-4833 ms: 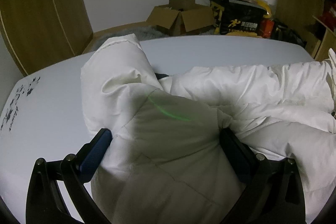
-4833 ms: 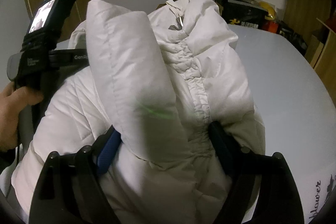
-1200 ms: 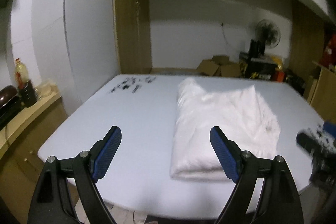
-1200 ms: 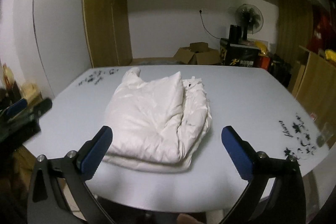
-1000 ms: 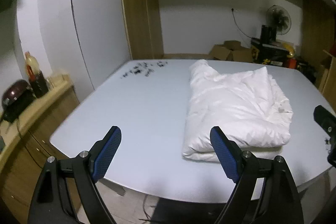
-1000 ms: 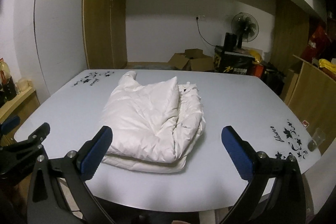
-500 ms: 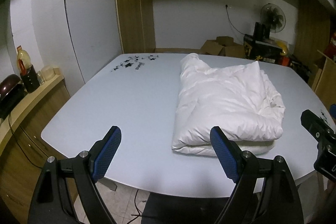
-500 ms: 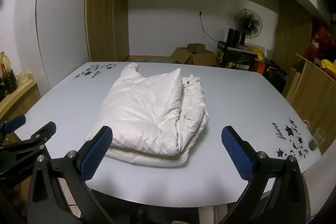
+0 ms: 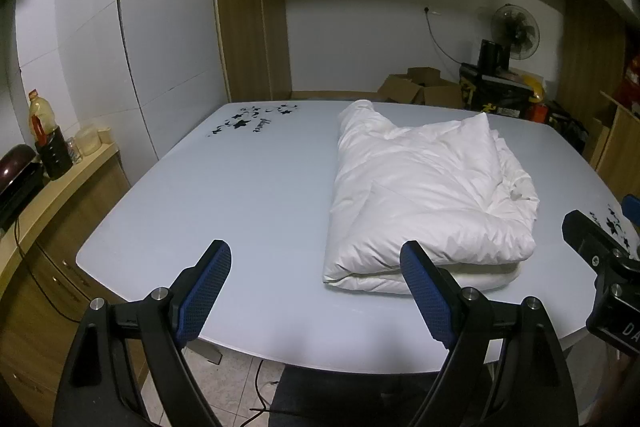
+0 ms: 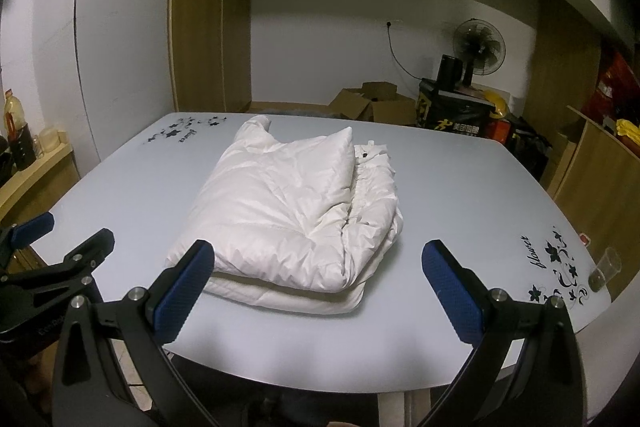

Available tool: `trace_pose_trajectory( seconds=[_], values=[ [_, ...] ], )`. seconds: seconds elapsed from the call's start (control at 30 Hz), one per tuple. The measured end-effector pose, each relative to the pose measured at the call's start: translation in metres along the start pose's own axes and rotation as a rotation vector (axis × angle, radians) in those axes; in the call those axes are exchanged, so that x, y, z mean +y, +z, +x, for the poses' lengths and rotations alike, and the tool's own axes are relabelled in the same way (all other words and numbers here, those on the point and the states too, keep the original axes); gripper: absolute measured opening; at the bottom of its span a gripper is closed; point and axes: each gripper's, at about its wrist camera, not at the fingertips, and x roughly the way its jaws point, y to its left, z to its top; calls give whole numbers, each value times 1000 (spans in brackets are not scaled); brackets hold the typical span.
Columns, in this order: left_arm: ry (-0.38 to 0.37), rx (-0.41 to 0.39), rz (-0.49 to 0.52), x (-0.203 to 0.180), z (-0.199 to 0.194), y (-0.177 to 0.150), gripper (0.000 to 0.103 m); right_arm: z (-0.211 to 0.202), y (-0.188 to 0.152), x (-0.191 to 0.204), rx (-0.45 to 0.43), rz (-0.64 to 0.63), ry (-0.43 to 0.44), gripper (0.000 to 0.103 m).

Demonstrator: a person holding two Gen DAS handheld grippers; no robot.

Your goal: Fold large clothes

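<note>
Lengthwise, folded white jacket [image 10: 292,203] runs nearside to far.

Both wrist views look forward and downward across the pale table [image 9: 248,195] from off its near edge, well back from the folded white jacket [image 9: 424,195].

Left view: sits toward the table's left, jacket right of centre; the right gripper [image 9: 596,251] enters at its right border.

Right view: jacket [image 10: 296,203] near centre; the left gripper [image 10: 52,251] shows at its left border.

Shared: table, jacket, fan [image 10: 478,47], cardboard boxes [image 10: 372,105], back wall.
</note>
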Motion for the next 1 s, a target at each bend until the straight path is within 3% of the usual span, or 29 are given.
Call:
trace_pose_trajectory(
  seconds=[1.0],
  values=[
    [-21,17,13,-1,4,-2,87,1,-4,6,5,-15,5,103]
  ],
)
